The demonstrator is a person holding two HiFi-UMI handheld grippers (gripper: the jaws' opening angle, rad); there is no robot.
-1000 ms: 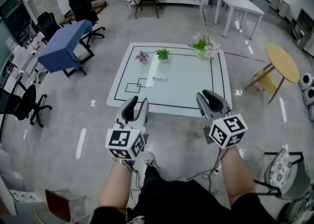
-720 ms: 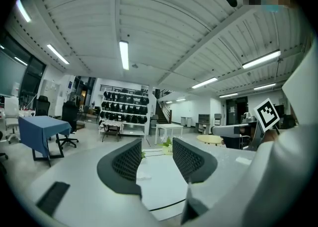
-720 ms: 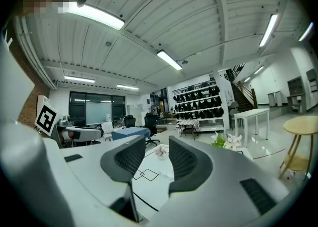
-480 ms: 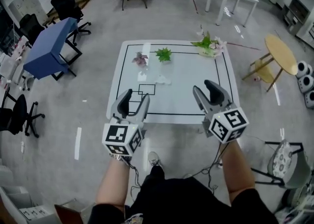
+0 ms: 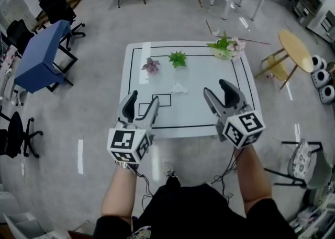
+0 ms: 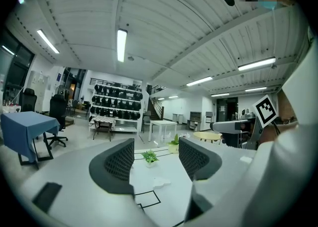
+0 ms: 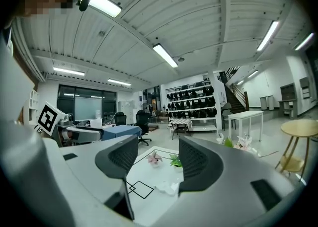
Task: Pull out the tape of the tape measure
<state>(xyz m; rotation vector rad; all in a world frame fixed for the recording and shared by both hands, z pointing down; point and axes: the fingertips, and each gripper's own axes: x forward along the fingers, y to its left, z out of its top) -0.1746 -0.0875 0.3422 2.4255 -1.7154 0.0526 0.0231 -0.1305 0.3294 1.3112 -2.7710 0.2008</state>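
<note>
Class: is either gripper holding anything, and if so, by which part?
Nothing is held. The left gripper and right gripper have just been opening; their fingers stand apart with nothing between them.

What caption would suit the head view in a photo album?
A person holds the left gripper and right gripper, jaws just opening and empty, at a white table with small plants.
</note>
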